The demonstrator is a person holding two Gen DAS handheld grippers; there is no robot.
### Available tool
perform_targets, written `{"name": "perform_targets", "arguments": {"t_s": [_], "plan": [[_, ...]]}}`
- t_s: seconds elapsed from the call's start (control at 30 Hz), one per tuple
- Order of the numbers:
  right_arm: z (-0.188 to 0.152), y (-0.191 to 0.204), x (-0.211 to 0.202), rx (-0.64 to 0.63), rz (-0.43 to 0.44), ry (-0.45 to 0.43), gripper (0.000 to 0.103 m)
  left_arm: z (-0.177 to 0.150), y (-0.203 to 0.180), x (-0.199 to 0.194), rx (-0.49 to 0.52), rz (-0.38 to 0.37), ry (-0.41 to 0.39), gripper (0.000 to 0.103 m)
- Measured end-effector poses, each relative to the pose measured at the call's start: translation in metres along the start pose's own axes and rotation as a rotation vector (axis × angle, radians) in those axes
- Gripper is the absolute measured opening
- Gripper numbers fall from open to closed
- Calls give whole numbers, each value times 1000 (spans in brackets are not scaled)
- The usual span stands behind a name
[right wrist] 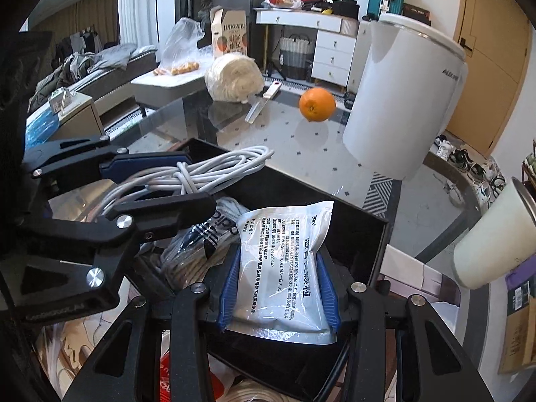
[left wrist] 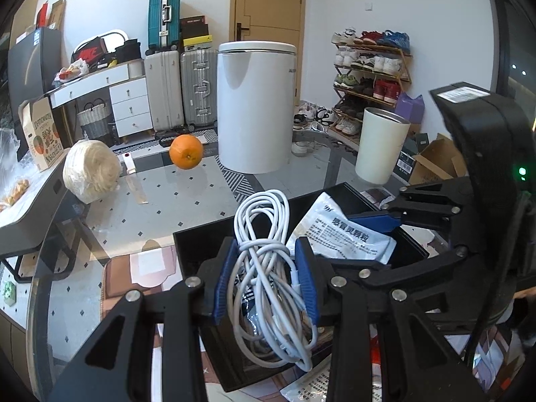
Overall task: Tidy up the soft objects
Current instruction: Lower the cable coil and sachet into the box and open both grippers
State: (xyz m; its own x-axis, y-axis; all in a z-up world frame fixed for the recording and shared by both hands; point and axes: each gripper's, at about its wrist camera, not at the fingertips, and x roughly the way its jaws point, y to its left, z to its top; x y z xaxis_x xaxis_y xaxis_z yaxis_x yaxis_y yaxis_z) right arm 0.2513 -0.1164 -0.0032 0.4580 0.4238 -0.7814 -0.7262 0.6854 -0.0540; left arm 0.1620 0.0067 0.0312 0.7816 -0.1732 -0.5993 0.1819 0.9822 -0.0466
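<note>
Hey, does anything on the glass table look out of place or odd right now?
A loose orange sits by itself on the glass table, and a knife lies bare beside the wrapped white bundle. Neither is a soft object, and neither is in the black box.

White sachet (right wrist: 284,268): printed "999" and Chinese characters, "感冒灵颗粒". Clear bag (right wrist: 214,231) beneath: partial "adid". White bin (right wrist: 402,100): small grey lettering, illegible. Cardboard carton (right wrist: 231,38): inverted, unreadable print.

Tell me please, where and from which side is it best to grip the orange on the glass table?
Probably across the widest middle of the orange, coming down from above. It is round and stands free on the glass table, apart from the white bin, so the sides are open; a low or off-centre pinch may let it roll.
</note>
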Motion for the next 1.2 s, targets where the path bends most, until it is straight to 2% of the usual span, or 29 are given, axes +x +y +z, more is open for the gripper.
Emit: {"name": "perform_targets", "arguments": {"t_s": [0.33, 0.43, 0.57, 0.63, 0.7, 0.73, 0.8, 0.9, 0.97, 1.03, 1.2], "plan": [[-1, -3, -12, -35, -42, -18, 54, 0, -8, -2, 51, -32, 11, 33], [-4, -5, -17, -39, -54, -25, 55, -1, -13, 3, 80, -45, 34, 31], [-7, -8, -22, -33, -57, -35, 55, -3, -10, 8, 69, -51, 53, 32], [-9, -8, -27, -26, -55, -42, 58, -4, -9, 8, 63, -46, 63, 34], [-10, -8, -33, -18, -57, -56, 66, -6, -10, 7, 65, -38, 73, 36], [-12, -7, -36, -12, -62, -64, 68, -6, -11, 6, 67, -30, 80, 39], [-15, -7, -45, 4, -65, -84, 72, -9, -10, 1, 65, -15, 77, 61], [-22, -8, -58, 28, -71, -113, 78, -11, -10, -9, 60, 9, 62, 67], [-28, -9, -66, 47, -75, -131, 79, -15, -8, -18, 46, 15, 42, 77], [-33, -10, -73, 64, -75, -141, 83, -19, -6, -30, 27, 31, 16, 92], [-49, -7, -91, 111, -58, -173, 92, -28, -2, -54, -53, 47, -60, 103]]}}
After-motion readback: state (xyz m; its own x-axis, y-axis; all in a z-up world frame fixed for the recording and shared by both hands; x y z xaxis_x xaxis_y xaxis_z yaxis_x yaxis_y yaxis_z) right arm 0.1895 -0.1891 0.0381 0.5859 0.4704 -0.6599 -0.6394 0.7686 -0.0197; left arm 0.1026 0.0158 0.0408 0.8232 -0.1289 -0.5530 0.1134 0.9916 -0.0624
